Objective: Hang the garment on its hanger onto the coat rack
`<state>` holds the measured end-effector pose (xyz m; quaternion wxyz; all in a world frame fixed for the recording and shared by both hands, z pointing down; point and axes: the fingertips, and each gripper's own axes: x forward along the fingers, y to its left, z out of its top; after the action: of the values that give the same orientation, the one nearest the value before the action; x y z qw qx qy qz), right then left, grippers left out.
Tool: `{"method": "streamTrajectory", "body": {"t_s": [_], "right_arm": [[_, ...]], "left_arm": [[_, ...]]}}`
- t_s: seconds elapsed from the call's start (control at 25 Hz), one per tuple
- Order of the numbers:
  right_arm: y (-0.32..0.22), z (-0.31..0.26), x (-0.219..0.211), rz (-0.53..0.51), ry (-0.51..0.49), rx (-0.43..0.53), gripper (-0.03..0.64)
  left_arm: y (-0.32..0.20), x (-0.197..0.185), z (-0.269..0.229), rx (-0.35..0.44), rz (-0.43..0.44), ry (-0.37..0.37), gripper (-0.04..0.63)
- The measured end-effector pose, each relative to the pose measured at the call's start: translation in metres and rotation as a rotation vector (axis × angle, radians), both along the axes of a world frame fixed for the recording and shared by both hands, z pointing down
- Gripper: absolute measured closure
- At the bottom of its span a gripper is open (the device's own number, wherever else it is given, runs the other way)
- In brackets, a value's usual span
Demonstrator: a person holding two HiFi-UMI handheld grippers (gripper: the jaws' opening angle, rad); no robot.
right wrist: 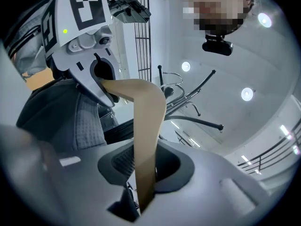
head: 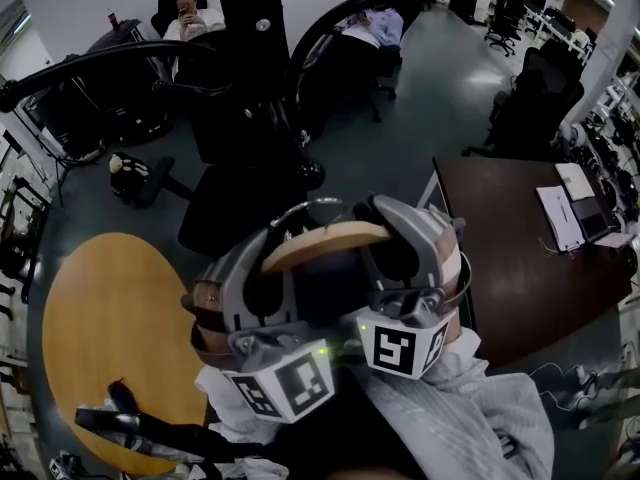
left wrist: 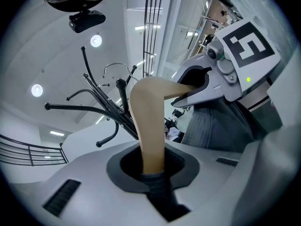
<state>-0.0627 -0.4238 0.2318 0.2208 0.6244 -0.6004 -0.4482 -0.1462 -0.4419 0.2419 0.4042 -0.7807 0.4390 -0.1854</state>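
In the head view a curved wooden hanger (head: 325,242) with a metal hook (head: 310,208) is held up in front of the black coat rack (head: 250,48), just below its curved arms. A dark grey garment (head: 325,293) hangs from the hanger. My left gripper (head: 272,260) is shut on the hanger's left arm, and my right gripper (head: 385,240) is shut on its right arm. The left gripper view has the hanger's wood (left wrist: 151,126) running between the jaws of my left gripper (left wrist: 153,166), with the rack's arms (left wrist: 101,105) behind it. The right gripper view has the hanger (right wrist: 146,126) clamped in my right gripper (right wrist: 143,182).
A round wooden table (head: 100,328) lies at the lower left with black objects (head: 150,430) on it. A dark desk (head: 510,258) with papers stands to the right. Office chairs (head: 535,93) and seated people (head: 190,18) fill the room behind the rack.
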Motion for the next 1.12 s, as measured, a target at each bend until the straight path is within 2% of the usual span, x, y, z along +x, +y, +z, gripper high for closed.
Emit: {"method": "streamTrajectory", "body": {"t_s": [0.28,0.48,0.88,1.12], "right_arm": [[-0.028,-0.008,0.013,-0.006,0.025,0.005,0.54],[-0.057,-0.003,0.013,-0.036,0.029,-0.017,0.54],[-0.106,0.024,0.006,-0.11,-0.013,-0.094,0.538],[-0.117,0.037,0.002,-0.152,-0.023,-0.115,0.538]], "left_arm": [[-0.028,0.013,-0.006,-0.002,-0.004,0.019,0.545],[-0.054,0.012,-0.001,-0.029,-0.037,0.021,0.545],[-0.096,0.005,0.024,-0.08,-0.098,-0.021,0.545],[-0.105,0.006,0.036,-0.097,-0.109,-0.044,0.545]]}}
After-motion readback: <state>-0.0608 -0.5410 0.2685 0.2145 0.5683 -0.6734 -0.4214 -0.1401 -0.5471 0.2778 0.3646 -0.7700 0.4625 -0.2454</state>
